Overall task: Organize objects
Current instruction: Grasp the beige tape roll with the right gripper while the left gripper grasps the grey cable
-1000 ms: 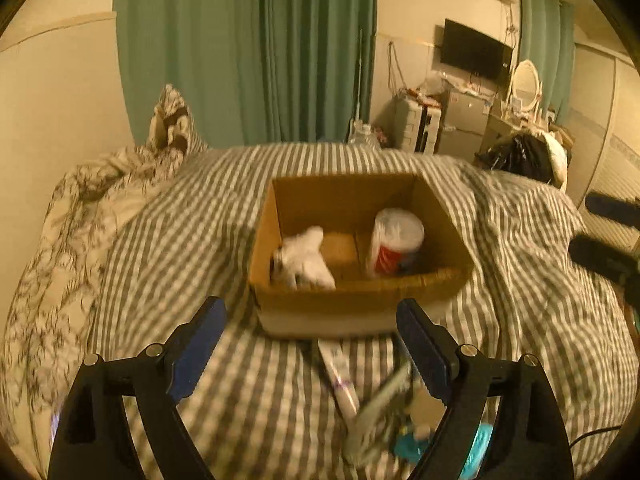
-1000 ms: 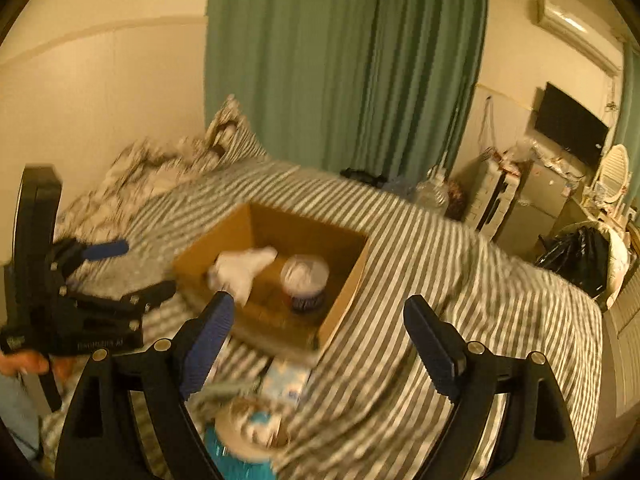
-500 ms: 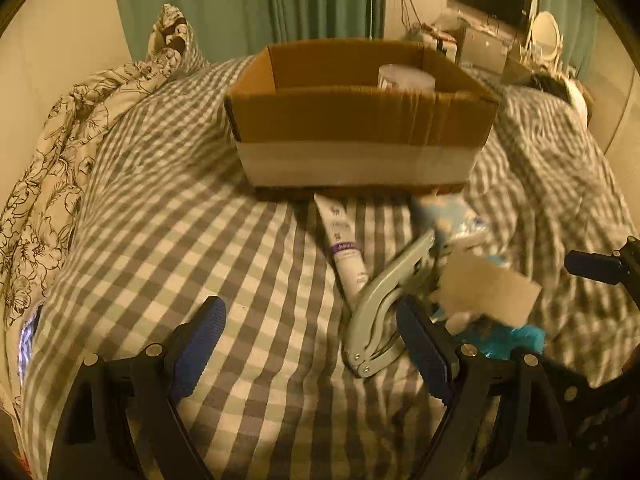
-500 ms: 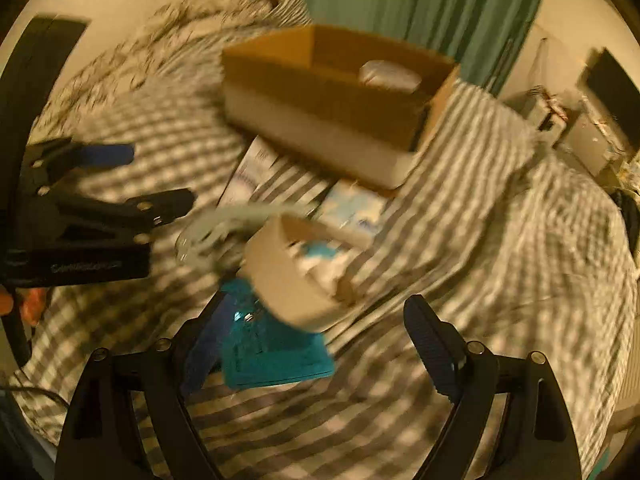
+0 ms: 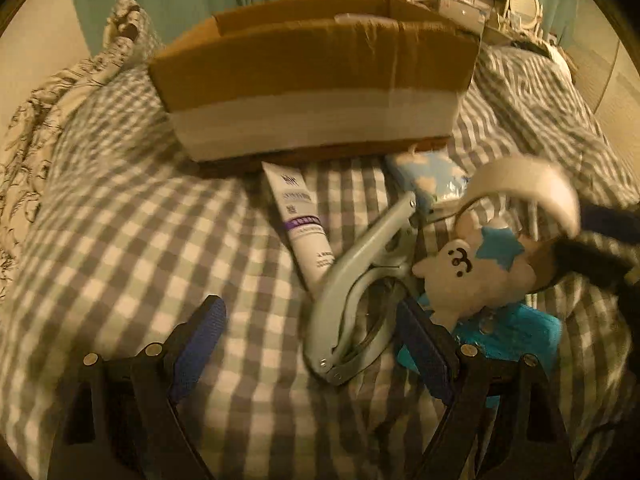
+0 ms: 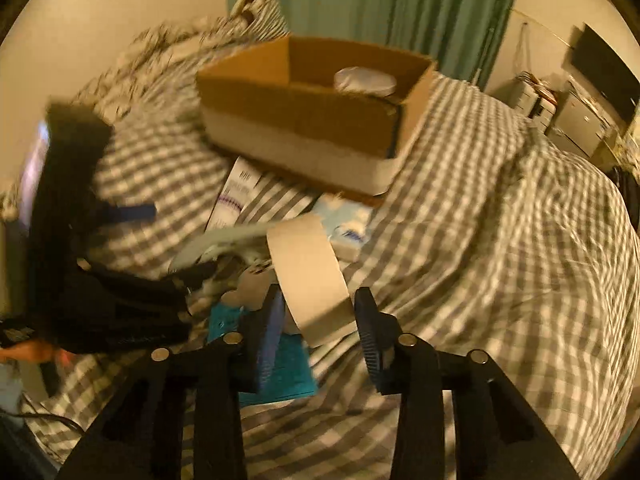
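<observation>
A cardboard box (image 5: 312,80) stands on the checked bed; it also shows in the right wrist view (image 6: 316,120), with a white round container (image 6: 365,80) inside. In front lie a white tube (image 5: 300,224), a grey hole punch (image 5: 360,304), a blue tissue pack (image 5: 436,176), a plush doll (image 5: 472,276) on a teal packet (image 5: 508,340), and a tape roll (image 5: 528,188). My left gripper (image 5: 312,348) is open low over the bed, the punch between its fingers. My right gripper (image 6: 316,320) has closed around the tape roll (image 6: 312,276).
A floral duvet and pillow (image 5: 40,112) lie at the left. Green curtains (image 6: 400,8) hang behind the bed. A TV and cluttered furniture (image 6: 580,92) stand at the far right. The checked bedspread (image 6: 500,240) extends right of the box.
Both grippers have dropped from above the box down to the items in front of it. My right gripper has narrowed around the tape roll. My left stays open.
</observation>
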Tool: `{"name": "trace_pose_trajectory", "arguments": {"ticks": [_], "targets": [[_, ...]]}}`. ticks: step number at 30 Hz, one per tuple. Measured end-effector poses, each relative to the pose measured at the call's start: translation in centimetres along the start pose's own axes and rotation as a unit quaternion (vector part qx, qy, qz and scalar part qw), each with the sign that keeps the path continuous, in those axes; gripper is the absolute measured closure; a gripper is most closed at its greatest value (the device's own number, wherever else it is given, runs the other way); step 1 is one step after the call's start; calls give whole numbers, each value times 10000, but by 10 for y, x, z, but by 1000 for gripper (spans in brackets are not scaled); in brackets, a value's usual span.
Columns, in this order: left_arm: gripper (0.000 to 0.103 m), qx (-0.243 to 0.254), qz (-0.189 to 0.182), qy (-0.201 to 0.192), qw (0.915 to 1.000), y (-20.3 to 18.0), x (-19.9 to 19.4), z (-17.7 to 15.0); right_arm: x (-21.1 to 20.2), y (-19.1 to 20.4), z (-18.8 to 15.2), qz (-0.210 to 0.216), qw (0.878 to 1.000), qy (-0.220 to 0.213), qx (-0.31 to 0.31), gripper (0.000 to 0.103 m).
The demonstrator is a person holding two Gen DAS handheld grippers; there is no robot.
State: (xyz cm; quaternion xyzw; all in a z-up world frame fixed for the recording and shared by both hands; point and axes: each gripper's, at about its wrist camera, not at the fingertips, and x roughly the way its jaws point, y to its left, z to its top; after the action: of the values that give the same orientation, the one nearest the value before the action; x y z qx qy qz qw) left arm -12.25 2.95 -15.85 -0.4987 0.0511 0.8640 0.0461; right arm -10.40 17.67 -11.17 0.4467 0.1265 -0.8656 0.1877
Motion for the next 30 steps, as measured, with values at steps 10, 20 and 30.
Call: {"name": "trace_pose_trajectory", "arguments": {"ticks": [10, 20, 30], "targets": [[25, 411, -147, 310, 9986, -19, 19, -2, -23, -41, 0, -26, 9967, -372, 727, 70], [85, 104, -762, 172, 9969, -10, -1, -9, -26, -43, -5, -32, 9959, -438, 785, 70], [95, 334, -824, -552, 9945, -23, -69, -15, -56, -42, -8, -201, 9935, -707, 864, 71]]}}
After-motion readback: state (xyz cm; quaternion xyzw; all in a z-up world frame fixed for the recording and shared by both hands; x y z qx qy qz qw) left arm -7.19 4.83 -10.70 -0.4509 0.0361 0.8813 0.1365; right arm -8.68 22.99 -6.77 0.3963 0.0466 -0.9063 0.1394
